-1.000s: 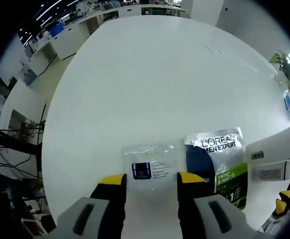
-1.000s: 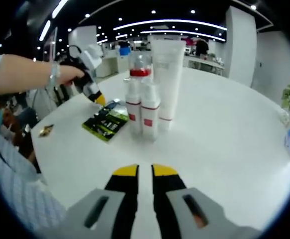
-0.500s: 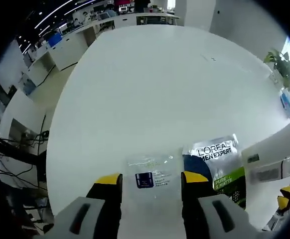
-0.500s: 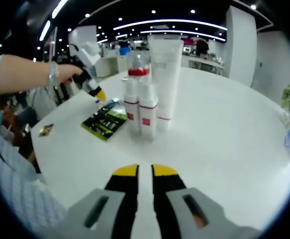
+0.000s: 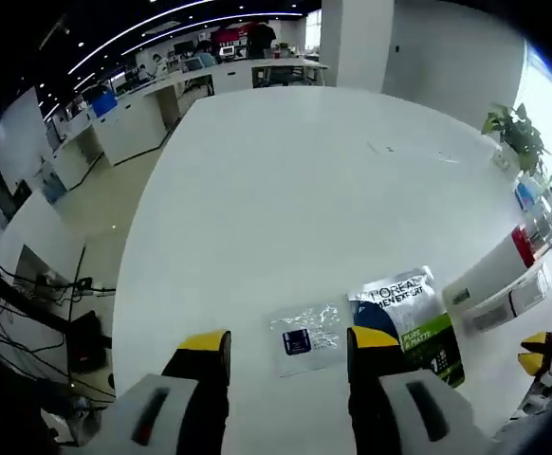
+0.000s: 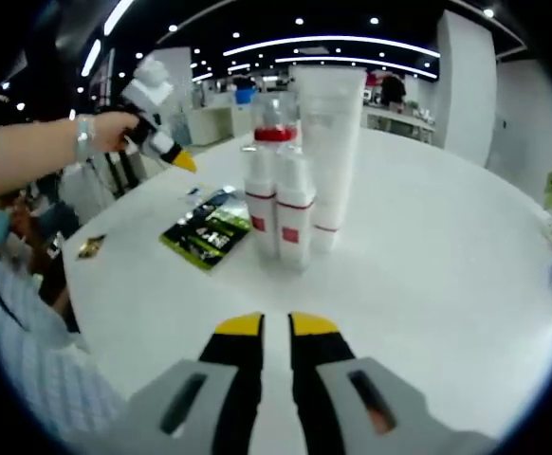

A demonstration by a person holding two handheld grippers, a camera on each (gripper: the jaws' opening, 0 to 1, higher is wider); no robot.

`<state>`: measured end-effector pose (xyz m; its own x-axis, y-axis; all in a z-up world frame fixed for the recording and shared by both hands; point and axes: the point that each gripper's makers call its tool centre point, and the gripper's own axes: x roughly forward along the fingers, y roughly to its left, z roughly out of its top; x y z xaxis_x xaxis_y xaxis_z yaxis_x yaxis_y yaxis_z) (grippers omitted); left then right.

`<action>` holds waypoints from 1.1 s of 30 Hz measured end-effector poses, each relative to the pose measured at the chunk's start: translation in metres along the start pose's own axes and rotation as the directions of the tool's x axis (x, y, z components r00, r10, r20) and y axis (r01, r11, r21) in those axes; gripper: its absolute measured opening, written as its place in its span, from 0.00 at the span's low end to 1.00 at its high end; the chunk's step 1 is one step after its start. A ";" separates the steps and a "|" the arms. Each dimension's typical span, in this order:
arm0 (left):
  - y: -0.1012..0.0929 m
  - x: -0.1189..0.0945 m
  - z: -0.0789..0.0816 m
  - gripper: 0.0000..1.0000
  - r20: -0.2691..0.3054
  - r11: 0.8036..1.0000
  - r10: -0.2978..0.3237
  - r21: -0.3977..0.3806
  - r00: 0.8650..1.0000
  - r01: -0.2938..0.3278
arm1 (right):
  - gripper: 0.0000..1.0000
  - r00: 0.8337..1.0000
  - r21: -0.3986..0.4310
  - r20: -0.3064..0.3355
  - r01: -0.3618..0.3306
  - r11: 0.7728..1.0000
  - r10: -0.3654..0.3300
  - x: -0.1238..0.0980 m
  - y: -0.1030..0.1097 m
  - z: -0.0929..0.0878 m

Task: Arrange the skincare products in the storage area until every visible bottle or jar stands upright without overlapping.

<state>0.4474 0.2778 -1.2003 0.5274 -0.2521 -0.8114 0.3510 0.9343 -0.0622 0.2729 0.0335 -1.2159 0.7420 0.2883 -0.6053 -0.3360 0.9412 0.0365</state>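
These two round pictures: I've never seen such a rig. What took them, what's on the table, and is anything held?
A person holds a two-jaw gripper in each hand, and each carries a fisheye camera looking along its jaws.

In the left gripper view, the left gripper is open above the white table, holding nothing. Beyond its tips lie a clear sachet and a green-and-silver sachet, both flat.

In the right gripper view, the right gripper has its jaws close together with nothing between them. Ahead stand a tall white tube and several red-banded bottles, upright and tightly grouped. The left gripper shows there too, raised in the person's hand.
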 end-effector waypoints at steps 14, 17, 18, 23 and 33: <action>0.010 -0.087 -0.064 0.69 0.242 0.998 -0.063 -0.013 0.968 0.069 | 0.09 0.996 -0.053 -0.004 -0.087 0.995 0.086 0.025 0.022 0.019; 0.020 -0.094 -0.091 0.69 0.214 0.999 -0.037 0.002 0.976 0.038 | 0.09 0.993 -0.075 -0.004 -0.114 0.991 0.114 0.033 0.032 0.024; 0.022 -0.095 -0.098 0.69 0.198 1.000 -0.025 -0.009 0.980 0.028 | 0.09 0.993 -0.079 -0.006 -0.120 0.990 0.120 0.034 0.034 0.025; 0.029 -0.105 -0.134 0.69 0.181 0.991 -0.012 -0.130 0.983 0.036 | 0.09 0.988 -0.107 -0.007 -0.153 0.982 0.153 0.042 0.046 0.032; 0.035 -0.099 -0.200 0.68 0.105 0.951 -0.028 -0.303 0.994 0.058 | 0.09 0.981 -0.136 -0.013 -0.193 0.972 0.193 0.055 0.067 0.043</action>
<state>0.2526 0.3864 -1.2388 0.5956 -0.3027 -0.7441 0.1301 0.9504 -0.2825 0.3162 0.1199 -1.2129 0.6556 0.4618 -0.5974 -0.5483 0.8352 0.0439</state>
